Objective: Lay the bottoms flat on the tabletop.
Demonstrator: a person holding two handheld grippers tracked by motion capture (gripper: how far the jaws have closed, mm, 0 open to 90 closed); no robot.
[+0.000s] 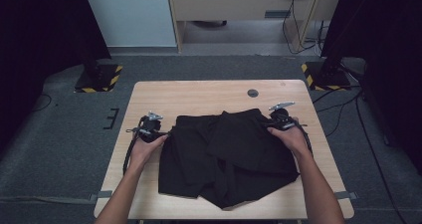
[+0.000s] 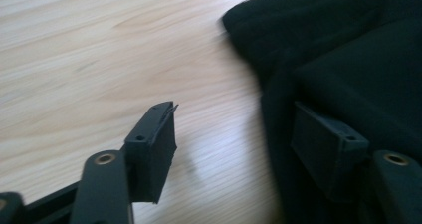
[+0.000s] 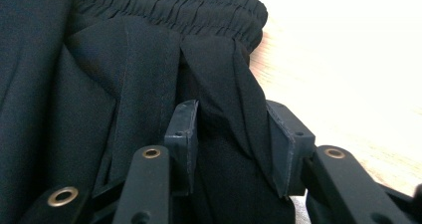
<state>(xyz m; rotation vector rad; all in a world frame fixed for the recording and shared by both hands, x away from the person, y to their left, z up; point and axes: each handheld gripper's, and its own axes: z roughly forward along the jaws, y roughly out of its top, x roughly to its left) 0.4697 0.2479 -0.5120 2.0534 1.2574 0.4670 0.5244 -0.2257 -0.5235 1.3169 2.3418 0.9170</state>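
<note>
Lying crumpled across the middle of the wooden surface (image 1: 199, 92), the black shorts (image 1: 229, 154) sit between both grippers. Left gripper (image 2: 234, 144) spreads its fingers wide at the cloth's edge; right gripper (image 3: 231, 144) has open fingers straddling a fold near the waistband (image 3: 174, 7).

Black shorts (image 1: 229, 157) with an elastic waistband lie rumpled, partly folded, on the table.

Black pleated fabric shorts (image 1: 229, 154) w/ black ruched elastic waistband (image 3: 174, 10); pale light-wood grain tabletop (image 1: 199, 92); matte black plastic gripper jaws w/ brass-colour rivets.
</note>
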